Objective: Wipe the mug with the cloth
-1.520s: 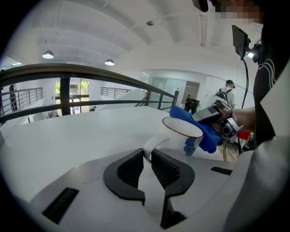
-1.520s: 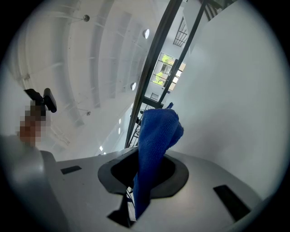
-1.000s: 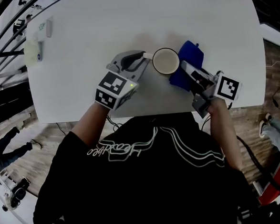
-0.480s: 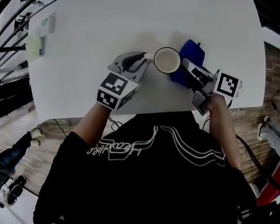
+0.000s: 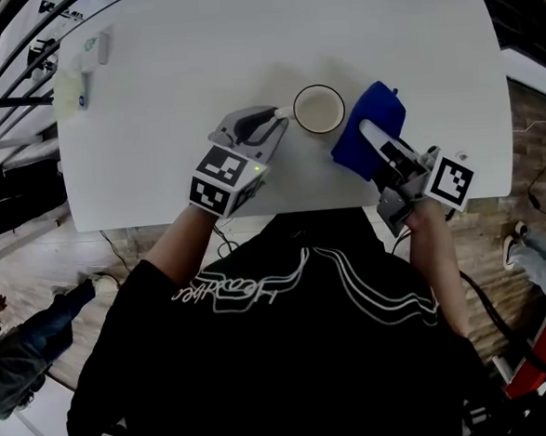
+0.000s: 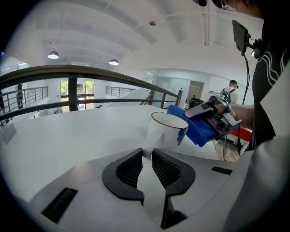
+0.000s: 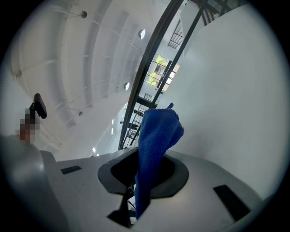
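Observation:
A white mug [image 5: 319,109] stands on the white table [image 5: 242,47], its handle pointing left. My left gripper [image 5: 280,119] is shut on that handle; in the left gripper view the handle [image 6: 148,148] sits between the black pads and the mug [image 6: 165,130] rises beyond them. My right gripper [image 5: 365,131] is shut on a blue cloth [image 5: 369,129], held just right of the mug and apart from it. The cloth [image 7: 154,145] hangs between the jaws in the right gripper view, and the cloth [image 6: 195,127] also shows beside the mug in the left gripper view.
Small pale items [image 5: 81,67] lie at the table's far left corner. The table's near edge [image 5: 291,211] runs just under both grippers. Railings and wooden floor surround the table; a person's legs [image 5: 29,332] show at lower left.
My right gripper has drawn the blue cloth away from the mug's right side, toward the right. The mug and my left gripper have shifted slightly up and left.

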A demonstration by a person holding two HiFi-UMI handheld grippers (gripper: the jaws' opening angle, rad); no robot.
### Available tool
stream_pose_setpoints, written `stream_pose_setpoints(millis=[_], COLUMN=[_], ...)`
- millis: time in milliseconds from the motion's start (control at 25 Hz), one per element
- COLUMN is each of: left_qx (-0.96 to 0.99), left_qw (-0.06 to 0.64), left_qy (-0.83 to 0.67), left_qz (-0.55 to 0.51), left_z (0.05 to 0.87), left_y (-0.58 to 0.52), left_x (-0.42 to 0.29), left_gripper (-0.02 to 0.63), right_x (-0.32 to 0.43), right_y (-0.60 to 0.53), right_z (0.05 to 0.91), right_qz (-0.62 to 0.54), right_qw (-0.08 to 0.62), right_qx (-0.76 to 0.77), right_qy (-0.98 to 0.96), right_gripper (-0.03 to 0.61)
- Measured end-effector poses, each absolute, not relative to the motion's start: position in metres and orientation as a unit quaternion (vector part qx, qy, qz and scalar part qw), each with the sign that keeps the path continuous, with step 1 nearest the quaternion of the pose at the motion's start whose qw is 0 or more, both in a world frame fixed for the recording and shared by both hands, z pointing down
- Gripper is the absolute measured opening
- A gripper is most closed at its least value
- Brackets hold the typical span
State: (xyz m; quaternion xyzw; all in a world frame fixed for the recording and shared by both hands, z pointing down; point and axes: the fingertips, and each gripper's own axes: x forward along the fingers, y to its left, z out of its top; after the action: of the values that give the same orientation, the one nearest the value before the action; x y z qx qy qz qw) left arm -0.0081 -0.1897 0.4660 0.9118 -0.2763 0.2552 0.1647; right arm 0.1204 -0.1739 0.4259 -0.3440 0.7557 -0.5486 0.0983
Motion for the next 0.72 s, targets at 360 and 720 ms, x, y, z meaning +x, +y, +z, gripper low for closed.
stream_pose_setpoints(millis=[360,720], left_qx=[0.907,0.913], left_qw=[0.186,0.194], left_qy=[-0.27,-0.241], left_qz=[0.264,0.265], left_z=[0.469,0.464], left_y=[-0.182,-0.166], left_x=[0.001,0.015], left_gripper=[0.067,0.074], right_x=[0.123,0.123], right_y=[-0.168,-0.169], right_z=[0.414,0.415], right_qz=[-0.566,-0.563], right_qw=[0.168,0.194], right_qx=[-0.342,-0.356], right_qy=[0.731,0.72], right_gripper=[0.054,0.054])
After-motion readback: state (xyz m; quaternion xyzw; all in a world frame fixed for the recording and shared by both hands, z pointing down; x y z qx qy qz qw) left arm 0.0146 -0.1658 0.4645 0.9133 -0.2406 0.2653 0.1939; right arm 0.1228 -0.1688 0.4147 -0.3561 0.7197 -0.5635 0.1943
